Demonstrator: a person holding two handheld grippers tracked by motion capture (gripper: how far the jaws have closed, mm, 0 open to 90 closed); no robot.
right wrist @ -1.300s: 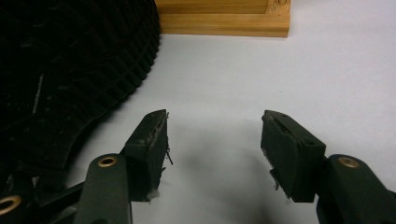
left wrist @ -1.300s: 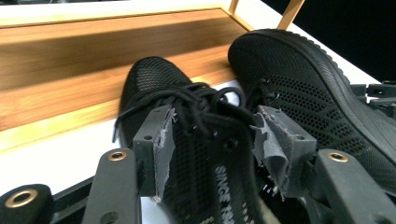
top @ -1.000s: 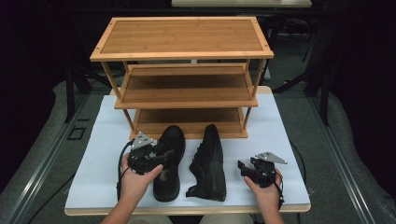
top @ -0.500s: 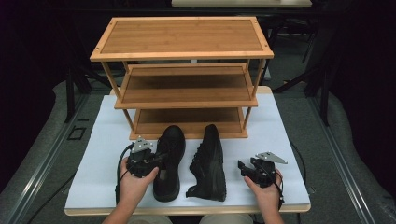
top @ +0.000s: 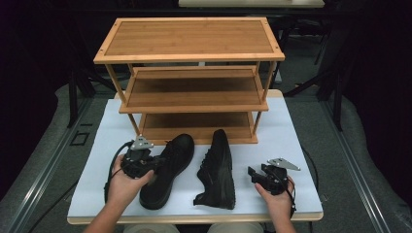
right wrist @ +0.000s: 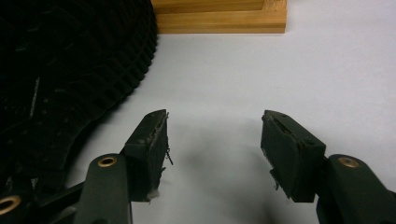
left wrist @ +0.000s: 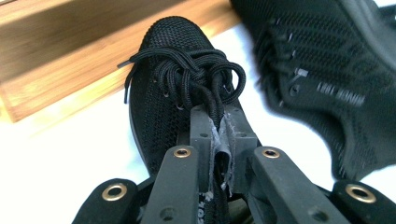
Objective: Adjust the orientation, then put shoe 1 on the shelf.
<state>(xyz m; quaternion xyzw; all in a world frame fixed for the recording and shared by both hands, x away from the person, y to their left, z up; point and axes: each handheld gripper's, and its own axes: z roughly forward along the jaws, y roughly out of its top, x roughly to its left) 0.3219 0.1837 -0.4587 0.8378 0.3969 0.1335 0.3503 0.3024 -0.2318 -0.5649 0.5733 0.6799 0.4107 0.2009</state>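
Down at the near edge of the white table (top: 301, 145), the left hand (top: 124, 182) grips the left gripper (top: 156, 165), and its jaws are pinched tight on the tongue and laces of the left shoe (top: 167, 170), right behind the knot of laces (left wrist: 196, 77); that shoe sits upright, toe aimed at the shelf. Over on the other side, the right hand (top: 277, 199) holds the right gripper (top: 253, 174) low over the tabletop, jaws spread wide with nothing between them, bare white surface showing in the gap. Just beside it lies the right shoe (top: 218, 167), tipped onto its side, ribbed sole (right wrist: 79, 79) turned toward that open gripper, near but not touching. The two shoes lie side by side, close, with a strip of table between them. Beyond both toes stands the wooden shoe rack (top: 192, 73), three tiers, its bottom shelf (top: 194, 127) just past the shoes
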